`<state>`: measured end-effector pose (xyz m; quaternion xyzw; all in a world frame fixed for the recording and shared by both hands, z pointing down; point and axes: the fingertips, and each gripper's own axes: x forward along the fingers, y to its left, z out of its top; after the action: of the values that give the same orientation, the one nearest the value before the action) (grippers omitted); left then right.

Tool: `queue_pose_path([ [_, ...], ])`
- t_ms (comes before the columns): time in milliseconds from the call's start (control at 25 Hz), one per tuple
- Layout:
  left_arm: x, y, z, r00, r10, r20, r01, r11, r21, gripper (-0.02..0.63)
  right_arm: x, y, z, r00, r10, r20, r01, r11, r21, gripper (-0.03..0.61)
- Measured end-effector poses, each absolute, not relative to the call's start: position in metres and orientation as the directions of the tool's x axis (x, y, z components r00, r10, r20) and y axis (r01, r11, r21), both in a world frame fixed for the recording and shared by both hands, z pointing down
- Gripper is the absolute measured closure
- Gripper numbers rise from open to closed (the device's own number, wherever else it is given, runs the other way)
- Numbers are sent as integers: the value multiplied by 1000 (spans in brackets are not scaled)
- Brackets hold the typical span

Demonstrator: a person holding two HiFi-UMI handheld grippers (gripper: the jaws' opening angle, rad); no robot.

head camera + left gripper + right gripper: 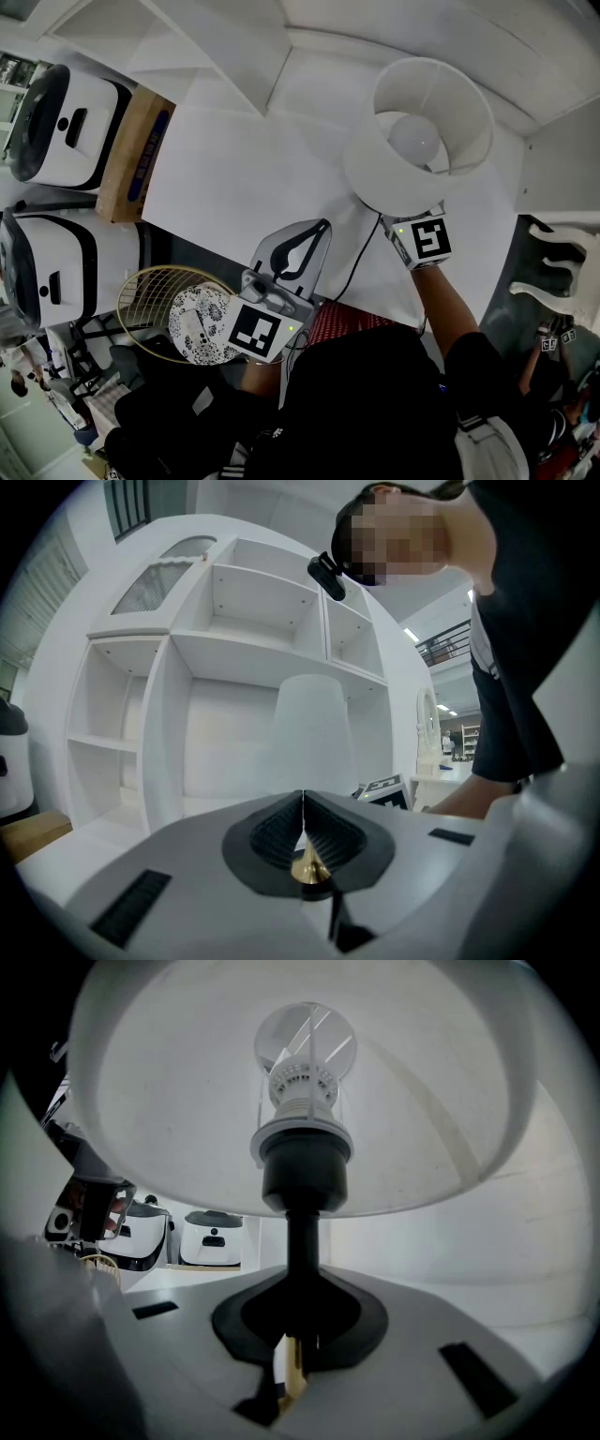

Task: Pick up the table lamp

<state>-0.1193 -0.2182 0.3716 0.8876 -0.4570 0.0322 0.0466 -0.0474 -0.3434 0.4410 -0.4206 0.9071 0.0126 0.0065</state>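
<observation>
The table lamp [422, 141] has a white drum shade, a bulb [305, 1040] and a thin black stem [302, 1241]. It stands upright over the right part of the white table [234, 178]; its base is hidden under the shade. My right gripper [412, 225] reaches in below the shade, level, and is shut on the stem [302, 1330]. My left gripper [314, 234] is at the table's near edge, left of the lamp. Its jaws [303, 808] are shut with nothing between them. The lamp shade [309, 728] rises ahead of it.
A black cable [352, 267] runs from the lamp to the near edge. White shelves [234, 667] back the table. Two white appliances [66, 122] and a cardboard box [136, 155] are at the left. A wire basket [155, 291] sits by the left hand.
</observation>
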Motion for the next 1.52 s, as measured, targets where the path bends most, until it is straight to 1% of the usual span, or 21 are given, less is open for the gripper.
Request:
queue_pose_path([
  [320, -113, -235, 413, 608, -779, 154, -790, -613, 15, 600, -46, -340, 440, -644, -765, -19, -765, 644, 14, 552],
  [480, -102, -252, 439, 636, -753, 167, -767, -641, 30, 600, -44, -340, 439, -646, -763, -19, -763, 646, 17, 552],
  [520, -100, -255, 447, 641, -747, 175, -763, -645, 41, 594, -44, -340, 439, -646, -763, -19, -763, 646, 18, 552],
  [600, -97, -257, 466, 656, -724, 211, -750, -657, 78, 534, -45, -339, 438, -650, -760, -25, -760, 649, 22, 552],
  [680, -90, -257, 478, 683, -690, 239, -725, -680, 108, 518, -45, -338, 435, -658, -752, -34, -753, 657, 29, 552],
  [800, -82, -261, 484, 700, -670, 248, -707, -700, 105, 494, -44, -338, 429, -663, -746, -60, -748, 663, 24, 557],
  [880, -77, -262, 491, 704, -662, 257, -701, -706, 104, 445, -45, -337, 425, -666, -743, -69, -745, 666, 27, 558],
  [920, -75, -262, 494, 708, -657, 261, -697, -710, 102, 434, -45, -336, 424, -669, -740, -70, -743, 669, 33, 560],
  [1080, -62, -265, 507, 726, -629, 279, -674, -732, 104, 422, -46, -332, 423, -678, -731, -76, -734, 677, 44, 561],
  [1240, -52, -270, 515, 742, -609, 280, -657, -744, 121, 419, -43, -334, 423, -661, -746, -80, -748, 664, -8, 561],
  [1520, -27, -282, 526, 774, -560, 297, -609, -786, 106, 414, -44, -333, 424, -664, -744, -79, -747, 665, 17, 561],
])
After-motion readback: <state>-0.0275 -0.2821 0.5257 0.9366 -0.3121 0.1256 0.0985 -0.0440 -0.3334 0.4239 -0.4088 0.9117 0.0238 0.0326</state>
